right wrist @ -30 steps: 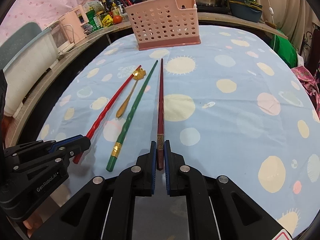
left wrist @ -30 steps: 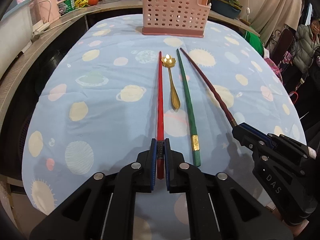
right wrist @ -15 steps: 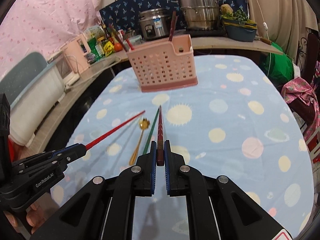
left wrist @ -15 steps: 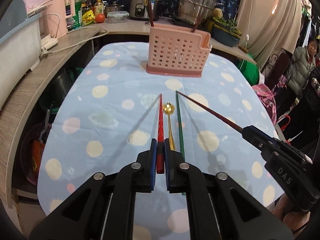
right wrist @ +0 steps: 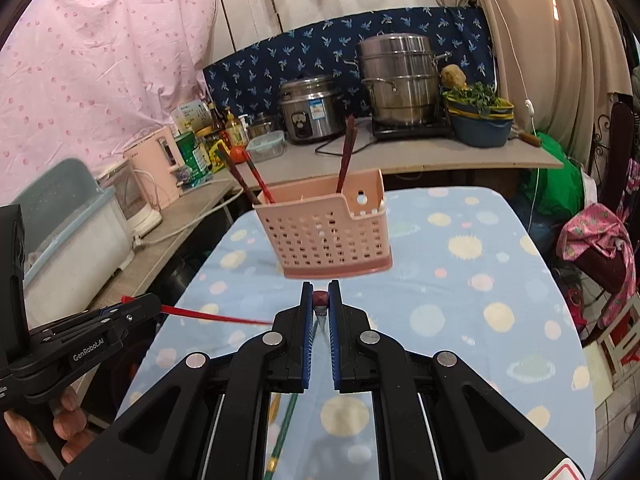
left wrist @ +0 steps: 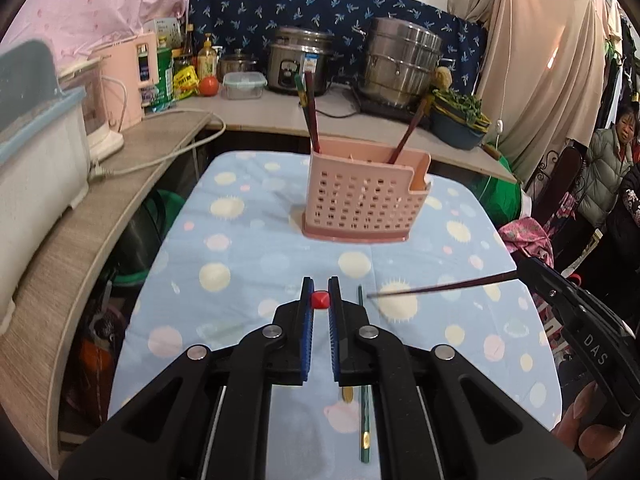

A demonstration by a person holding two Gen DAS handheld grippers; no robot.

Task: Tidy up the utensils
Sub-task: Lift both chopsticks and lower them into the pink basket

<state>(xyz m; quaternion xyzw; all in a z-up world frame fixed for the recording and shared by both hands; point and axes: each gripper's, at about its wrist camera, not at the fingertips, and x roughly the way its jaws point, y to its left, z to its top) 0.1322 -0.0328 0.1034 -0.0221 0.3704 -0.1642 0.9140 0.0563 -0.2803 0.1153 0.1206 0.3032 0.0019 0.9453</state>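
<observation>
My left gripper (left wrist: 320, 292) is shut on the red chopstick (left wrist: 320, 301), which is raised off the table and seen end-on. In the right wrist view this gripper (right wrist: 154, 304) holds the red chopstick (right wrist: 216, 316) out level. My right gripper (right wrist: 320, 294) is shut on the dark brown chopstick (right wrist: 320, 298), also lifted; from the left it (left wrist: 524, 270) shows with the brown chopstick (left wrist: 440, 289) slanting left. The pink perforated basket (left wrist: 366, 200) (right wrist: 332, 236) stands ahead with several chopsticks in it. A green chopstick (left wrist: 363, 400) and a gold spoon (left wrist: 347, 394) lie on the cloth below, partly hidden.
The blue dotted tablecloth (left wrist: 240, 272) covers the table. A curved wooden counter (left wrist: 80, 216) runs along the left, with a white and blue bin (left wrist: 36, 152). Behind are a rice cooker (left wrist: 300, 64) and a steel pot (left wrist: 400, 68). A person (left wrist: 608, 160) sits at the right.
Both grippers have risen, each lifting its chopstick off the cloth. The basket and back counter now fill the view ahead. The green chopstick and the spoon stayed on the table.
</observation>
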